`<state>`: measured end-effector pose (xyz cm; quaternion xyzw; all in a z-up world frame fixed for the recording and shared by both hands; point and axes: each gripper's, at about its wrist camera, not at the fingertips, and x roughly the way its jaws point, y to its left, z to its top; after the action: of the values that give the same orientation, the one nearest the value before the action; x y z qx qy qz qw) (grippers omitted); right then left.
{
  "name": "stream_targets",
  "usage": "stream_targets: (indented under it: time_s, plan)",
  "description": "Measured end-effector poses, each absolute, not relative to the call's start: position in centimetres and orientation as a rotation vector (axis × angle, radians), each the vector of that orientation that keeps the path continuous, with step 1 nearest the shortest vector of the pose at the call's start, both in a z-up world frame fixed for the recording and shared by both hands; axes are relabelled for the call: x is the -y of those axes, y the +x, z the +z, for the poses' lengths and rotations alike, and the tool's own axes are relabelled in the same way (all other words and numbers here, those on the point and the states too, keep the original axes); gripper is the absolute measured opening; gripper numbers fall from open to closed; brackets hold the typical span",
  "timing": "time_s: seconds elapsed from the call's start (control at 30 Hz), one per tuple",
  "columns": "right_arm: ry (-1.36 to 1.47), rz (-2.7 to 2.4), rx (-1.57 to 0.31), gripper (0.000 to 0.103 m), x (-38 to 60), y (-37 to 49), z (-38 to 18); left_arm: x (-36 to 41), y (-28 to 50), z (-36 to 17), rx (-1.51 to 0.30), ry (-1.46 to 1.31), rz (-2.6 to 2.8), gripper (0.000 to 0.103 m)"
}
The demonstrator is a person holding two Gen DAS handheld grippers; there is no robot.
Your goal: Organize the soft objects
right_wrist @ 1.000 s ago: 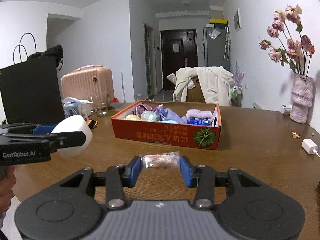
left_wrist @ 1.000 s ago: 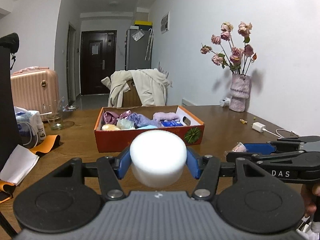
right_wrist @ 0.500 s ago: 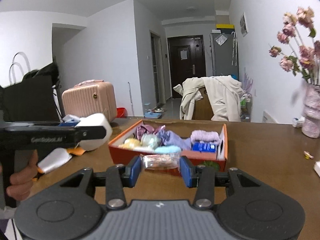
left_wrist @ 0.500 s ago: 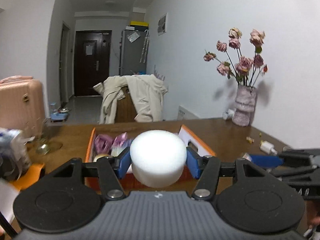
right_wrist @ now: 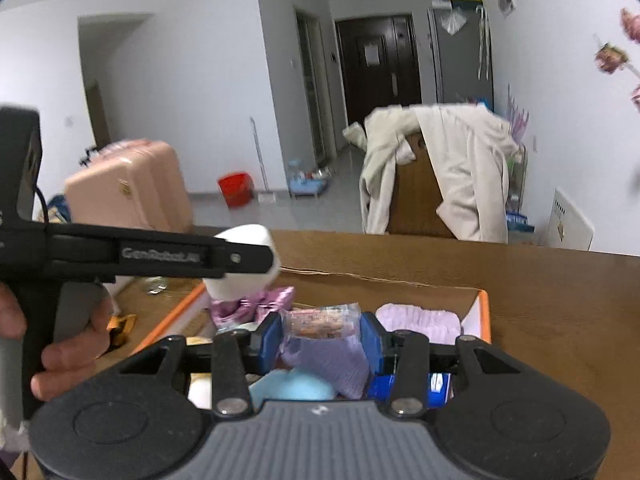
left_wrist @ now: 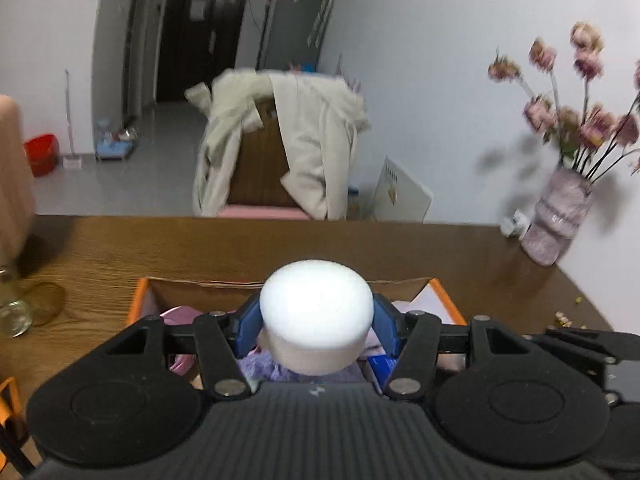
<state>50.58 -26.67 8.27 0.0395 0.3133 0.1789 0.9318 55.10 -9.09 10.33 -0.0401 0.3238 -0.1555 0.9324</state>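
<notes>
My left gripper (left_wrist: 316,330) is shut on a white foam cylinder (left_wrist: 316,312) and holds it above the orange cardboard box (left_wrist: 138,300). The cylinder also shows in the right wrist view (right_wrist: 244,260), over the box's left side. My right gripper (right_wrist: 320,330) is shut on a clear plastic snack packet (right_wrist: 320,320), held above the box (right_wrist: 484,312). Inside the box lie a purple knitted cloth (right_wrist: 332,360), a lilac towel (right_wrist: 420,318), a shiny pink wrapper (right_wrist: 256,304), a light blue soft object (right_wrist: 294,386) and a blue packet (right_wrist: 408,390).
The box sits on a brown wooden table (left_wrist: 200,248). A vase of dried roses (left_wrist: 556,216) stands at the right. A glass jar (left_wrist: 12,312) stands at the left. Behind the table are a chair with a beige coat (right_wrist: 440,172) and a pink suitcase (right_wrist: 128,188).
Both grippers have moved forward and up over the box with their loads still held. The box is now right beneath them instead of ahead.
</notes>
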Motion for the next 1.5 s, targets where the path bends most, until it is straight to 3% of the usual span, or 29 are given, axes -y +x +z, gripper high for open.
stream_targets:
  time_s: [0.23, 0.3, 0.47, 0.6, 1.03, 1.1, 1.3, 1.5]
  plan:
    - [0.067, 0.312, -0.771, 0.045, 24.9, 57.6, 3.5, 11.3, 61.9, 5.6, -0.784, -0.019, -0.233, 0.059]
    - [0.074, 0.295, -0.784, 0.051, 24.7, 58.6, 2.6, 11.1, 63.0, 4.8, -0.803, -0.065, -0.228, 0.071]
    - [0.068, 0.289, -0.795, 0.06, 24.5, 58.6, 2.3, 11.0, 63.1, 4.9, -0.796, -0.034, -0.226, 0.073]
    - [0.063, 0.274, -0.775, 0.06, 25.0, 57.7, 3.7, 10.4, 62.0, 6.2, -0.771, -0.005, -0.226, 0.073]
    - [-0.018, 0.197, -0.709, 0.068, 28.9, 49.2, 11.0, 5.0, 52.2, 13.7, -0.654, 0.034, -0.183, 0.08]
    - [-0.015, 0.189, -0.694, 0.073, 29.5, 47.5, 11.8, 4.1, 50.5, 14.2, -0.652, 0.034, -0.18, 0.08]
    - [0.006, 0.169, -0.656, 0.075, 30.4, 43.2, 13.6, 2.8, 45.6, 15.3, -0.623, 0.05, -0.162, 0.082]
    - [0.076, 0.17, -0.504, 0.082, 30.3, 36.5, 14.2, 1.9, 38.0, 15.2, -0.475, 0.064, -0.1, 0.084]
